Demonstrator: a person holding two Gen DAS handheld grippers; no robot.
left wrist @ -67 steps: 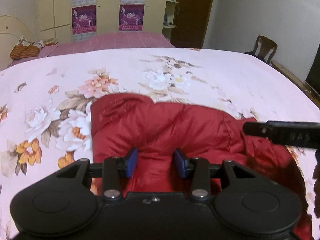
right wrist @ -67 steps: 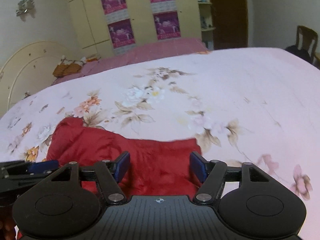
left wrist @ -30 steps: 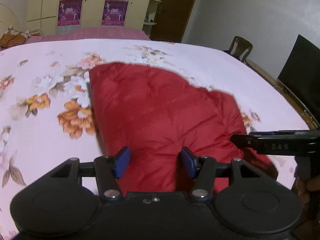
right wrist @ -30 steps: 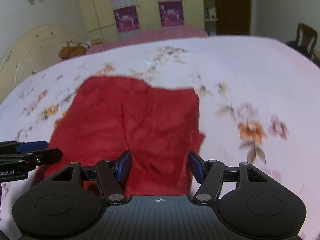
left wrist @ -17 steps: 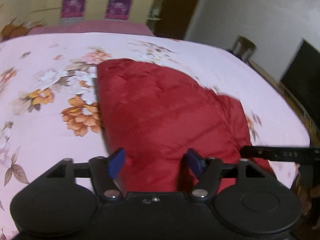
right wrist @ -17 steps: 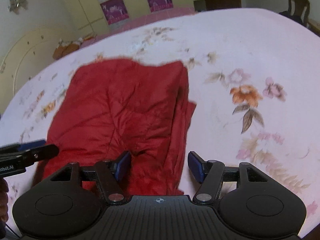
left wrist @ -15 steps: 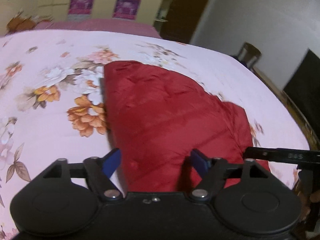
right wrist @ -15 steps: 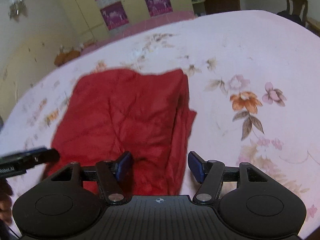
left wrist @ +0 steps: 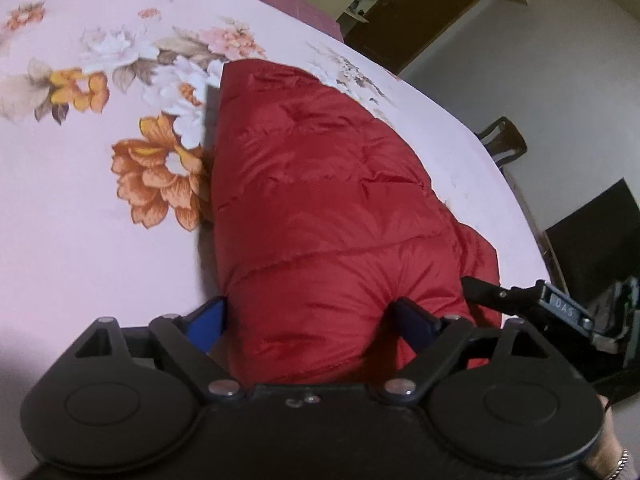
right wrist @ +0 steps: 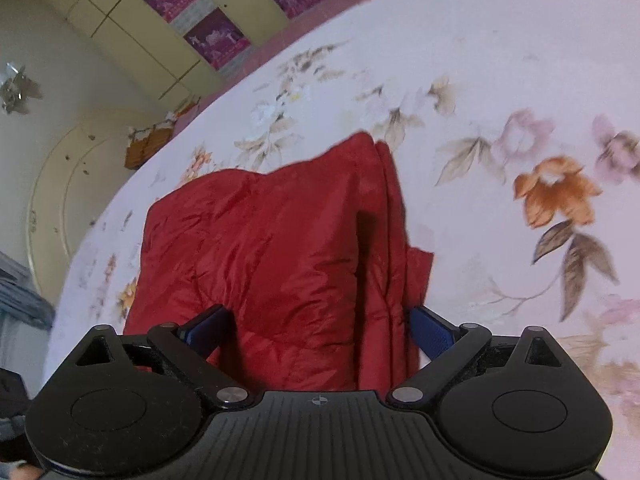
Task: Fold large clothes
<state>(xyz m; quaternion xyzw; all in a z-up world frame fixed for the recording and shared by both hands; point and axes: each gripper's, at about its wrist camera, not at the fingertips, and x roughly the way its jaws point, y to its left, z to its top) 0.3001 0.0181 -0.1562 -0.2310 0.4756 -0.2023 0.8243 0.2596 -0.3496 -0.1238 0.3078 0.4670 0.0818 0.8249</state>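
Note:
A red quilted puffer jacket lies folded on a pink flowered bedsheet. My left gripper is open, its blue pads on either side of the jacket's near edge. The jacket also shows in the right wrist view, with folded layers stacked along its right edge. My right gripper is open, astride the jacket's near right part. The right gripper's finger reaches in at the right of the left wrist view. Neither gripper pinches cloth.
The bed's right edge drops to a dark chair and a black panel. A yellow wardrobe with purple posters and a round headboard stand beyond the bed. Orange cushions lie near the headboard.
Both grippers have come down closer to the jacket's near edge and tilted. Both sets of jaws have opened wider. The jacket has stayed folded on the bed.

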